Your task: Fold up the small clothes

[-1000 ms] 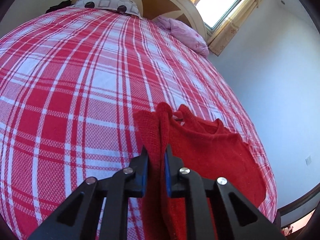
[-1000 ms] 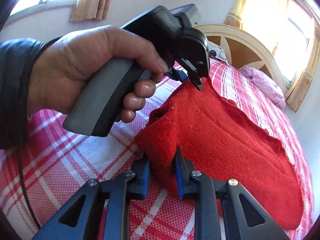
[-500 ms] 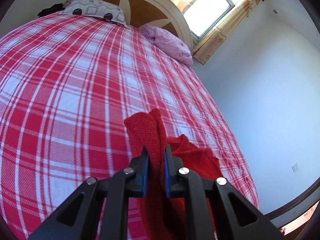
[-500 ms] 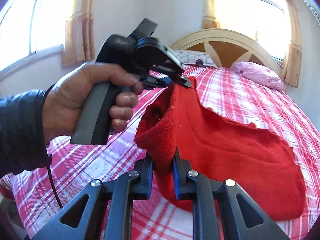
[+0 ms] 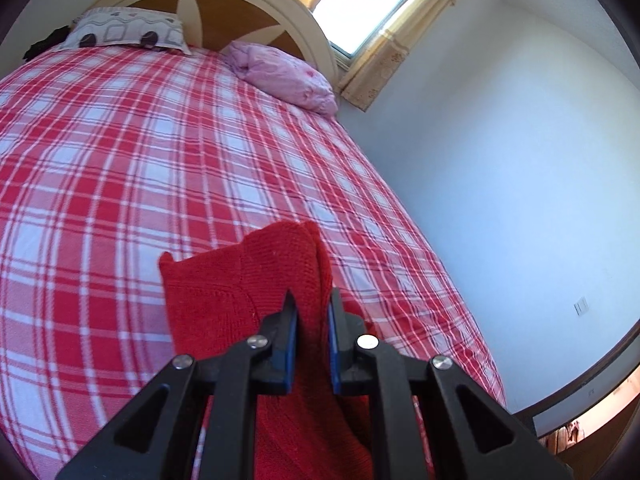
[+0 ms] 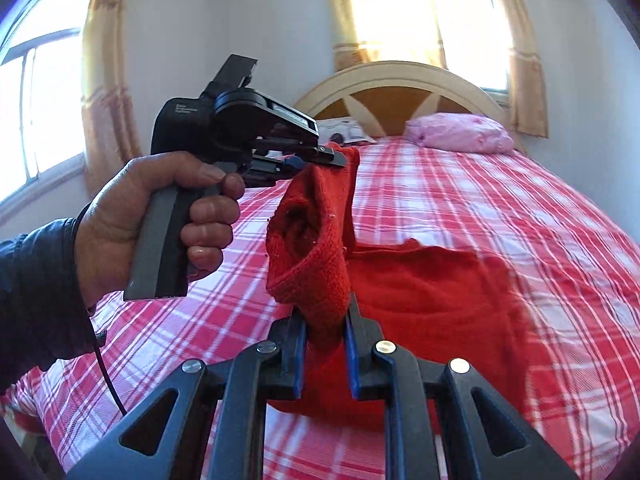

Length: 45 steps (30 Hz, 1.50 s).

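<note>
A red knitted sweater (image 6: 436,280) lies partly on the checked bed, with one edge lifted between both grippers. My left gripper (image 5: 311,312) is shut on a bunched fold of the sweater (image 5: 248,280), which rises above its blue pads. From the right wrist view that same left gripper (image 6: 320,160) pinches the raised upper corner, held by a person's hand (image 6: 160,216). My right gripper (image 6: 326,320) is shut on the lower corner of the lifted edge. The cloth hangs taut between the two grips; its body drapes down to the bed.
The bed has a red-and-white checked cover (image 5: 120,160) and an arched headboard (image 6: 400,80). A pink pillow (image 5: 288,76) and a patterned grey pillow (image 5: 128,32) lie at the head. A white wall (image 5: 520,160) runs along the bed's right side. Curtained windows (image 6: 420,8) stand behind.
Both grippers have risen and swung toward the head of the bed, lifting the sweater's edge higher. The right gripper has rolled, so the room now looks level. Less sweater lies flat.
</note>
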Tool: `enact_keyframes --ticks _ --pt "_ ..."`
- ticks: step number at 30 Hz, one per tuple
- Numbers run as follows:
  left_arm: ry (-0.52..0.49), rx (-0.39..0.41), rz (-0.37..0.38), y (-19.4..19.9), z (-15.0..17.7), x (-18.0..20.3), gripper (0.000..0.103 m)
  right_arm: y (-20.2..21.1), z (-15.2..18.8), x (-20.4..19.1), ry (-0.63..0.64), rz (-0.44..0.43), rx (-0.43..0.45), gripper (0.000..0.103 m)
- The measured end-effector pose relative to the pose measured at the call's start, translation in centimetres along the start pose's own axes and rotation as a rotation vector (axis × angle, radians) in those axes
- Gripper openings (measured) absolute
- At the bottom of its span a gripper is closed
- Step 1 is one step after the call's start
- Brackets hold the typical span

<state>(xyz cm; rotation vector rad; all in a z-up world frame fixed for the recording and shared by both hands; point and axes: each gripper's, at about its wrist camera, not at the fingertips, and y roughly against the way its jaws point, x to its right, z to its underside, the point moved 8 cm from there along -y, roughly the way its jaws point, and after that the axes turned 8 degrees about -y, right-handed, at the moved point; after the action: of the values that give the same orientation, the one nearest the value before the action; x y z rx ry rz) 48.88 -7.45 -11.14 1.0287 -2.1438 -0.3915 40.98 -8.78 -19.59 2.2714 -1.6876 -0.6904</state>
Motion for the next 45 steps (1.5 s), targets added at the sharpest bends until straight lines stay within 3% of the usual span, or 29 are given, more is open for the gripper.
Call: enact_keyframes --ticks 9,15,20,30,33,37,40,42,45 --pt "-0.039 -0.083 0.018 -6.4 0.7 3.7 0.013 1.1 0.1 7.9 -0.189 0.015 -0.058 0.016" --pt "-0.088 -0.150 -0.001 -11.0 2.5 5.4 0.013 0.9 1.9 12.9 -0.343 0.021 -0.131 0.016" --pt "-0.121 -0.194 -0.017 -13.2 4.1 6.2 0.013 0.3 4.2 14.4 -0.390 0.010 -0.190 0.016" --pt "-0.264 -0.189 -0.083 -12.9 4.6 8.2 0.016 0.2 4.8 15.6 -0.490 -0.071 -0.218 0.016" --pt "-0.297 -0.168 -0.107 -12.1 4.4 8.8 0.029 0.2 4.7 15.6 -0.498 -0.082 -0.224 0.018" --pt "-0.338 -0.128 -0.116 -10.4 4.2 9.3 0.058 0.4 4.8 16.3 -0.529 -0.088 -0.219 0.021" --pt "-0.367 -0.118 -0.140 -9.1 4.9 9.0 0.059 0.8 4.8 17.1 -0.541 -0.077 -0.209 0.032" --pt "-0.378 -0.114 -0.164 -7.6 6.1 8.1 0.059 1.3 4.8 17.9 -0.553 -0.058 -0.198 0.047" --pt "-0.396 -0.086 -0.198 -4.8 7.5 6.5 0.068 2.0 4.3 19.2 -0.556 -0.008 -0.165 0.047"
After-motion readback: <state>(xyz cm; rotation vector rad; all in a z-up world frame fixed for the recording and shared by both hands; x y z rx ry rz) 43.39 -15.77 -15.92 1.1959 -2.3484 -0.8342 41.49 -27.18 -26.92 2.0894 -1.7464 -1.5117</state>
